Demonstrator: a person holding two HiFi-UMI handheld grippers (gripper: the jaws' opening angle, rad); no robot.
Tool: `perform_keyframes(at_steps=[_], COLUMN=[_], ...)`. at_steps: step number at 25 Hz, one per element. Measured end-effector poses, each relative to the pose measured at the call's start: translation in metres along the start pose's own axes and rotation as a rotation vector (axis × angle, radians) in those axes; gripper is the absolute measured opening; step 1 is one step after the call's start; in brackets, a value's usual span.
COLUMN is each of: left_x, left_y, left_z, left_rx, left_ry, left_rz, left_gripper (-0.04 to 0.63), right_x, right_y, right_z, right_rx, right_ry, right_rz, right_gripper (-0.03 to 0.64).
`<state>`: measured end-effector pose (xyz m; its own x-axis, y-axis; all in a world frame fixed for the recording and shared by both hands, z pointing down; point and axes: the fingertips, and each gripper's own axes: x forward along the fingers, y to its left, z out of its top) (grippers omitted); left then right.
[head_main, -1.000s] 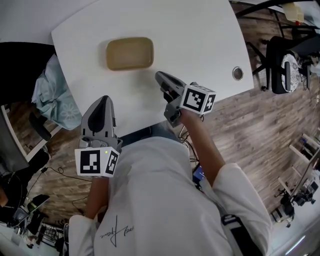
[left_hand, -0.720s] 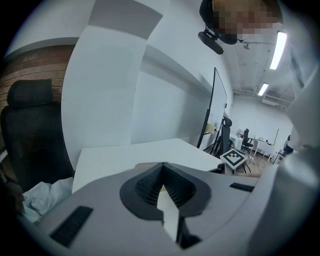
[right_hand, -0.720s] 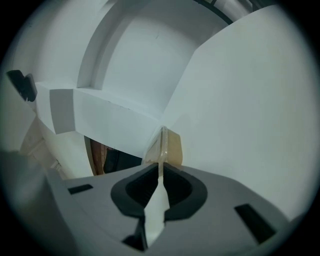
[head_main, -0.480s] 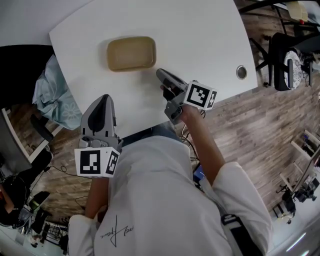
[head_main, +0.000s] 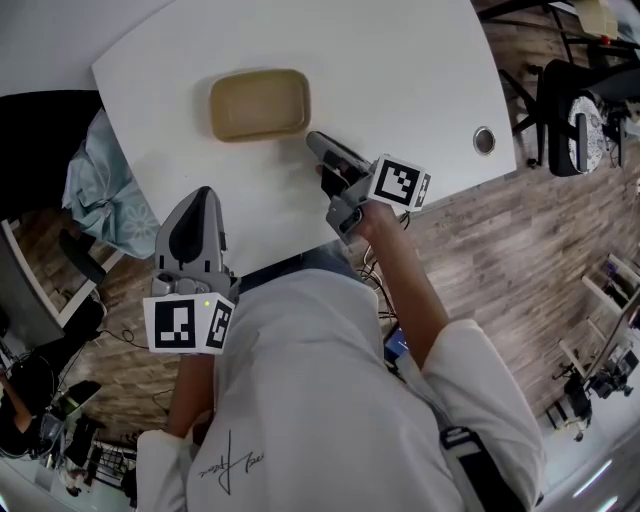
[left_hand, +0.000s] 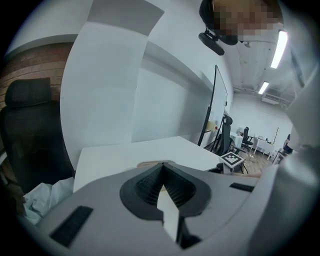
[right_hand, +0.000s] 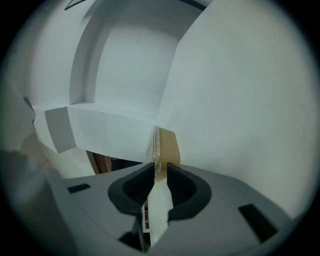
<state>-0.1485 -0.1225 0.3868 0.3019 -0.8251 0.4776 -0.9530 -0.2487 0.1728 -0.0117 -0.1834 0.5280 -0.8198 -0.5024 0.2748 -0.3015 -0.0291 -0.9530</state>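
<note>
A shallow tan tray (head_main: 260, 104) lies on the white table (head_main: 400, 70). My right gripper (head_main: 315, 140) points at the tray's near right corner. In the right gripper view the jaws stand open by a narrow gap (right_hand: 159, 170), and the tray's rim (right_hand: 169, 147) shows edge-on right at that gap. Whether the pads touch the rim is unclear. My left gripper (head_main: 203, 193) hovers over the table's near edge, well short of the tray. It is shut (left_hand: 162, 167) with nothing in it. A thin strip of the tray (left_hand: 147, 164) shows just beyond its tips.
A round metal grommet (head_main: 484, 140) sits in the table near its right edge. A black chair (head_main: 40, 130) with a pale blue cloth (head_main: 95, 190) stands to the left. An office chair (head_main: 575, 120) stands on the wooden floor at the right.
My right gripper has moved forward and left to the tray's corner, and its jaws have parted slightly. The left gripper has hardly moved.
</note>
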Motion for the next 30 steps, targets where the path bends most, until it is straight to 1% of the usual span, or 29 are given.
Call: perform_keyframes(at_steps=[10,17,21,30], left_x=[0.003,0.004,0.005,0.004], left_y=[0.0,0.0,0.002,0.003], left_z=[-0.002,-0.001,0.0,0.0], left_rx=[0.0,0.0,0.002,0.005], left_ry=[0.01,0.01,0.011,0.007], left_rz=[0.002,0.005,0.008,0.012], left_gripper=[0.005,0.005,0.005,0.005], right_x=[0.004,0.005,0.006,0.006], right_y=[-0.007,-0.004,-0.002,0.005], right_z=[-0.001,-0.002,0.001,0.0], right_rx=[0.043,0.07,0.06,0.071], right_ry=[0.007,0.013,0.017,0.016], right_rz=[0.011,0.061,0.093,0.126], right_gripper=[0.07,0.049,0.022,0.014])
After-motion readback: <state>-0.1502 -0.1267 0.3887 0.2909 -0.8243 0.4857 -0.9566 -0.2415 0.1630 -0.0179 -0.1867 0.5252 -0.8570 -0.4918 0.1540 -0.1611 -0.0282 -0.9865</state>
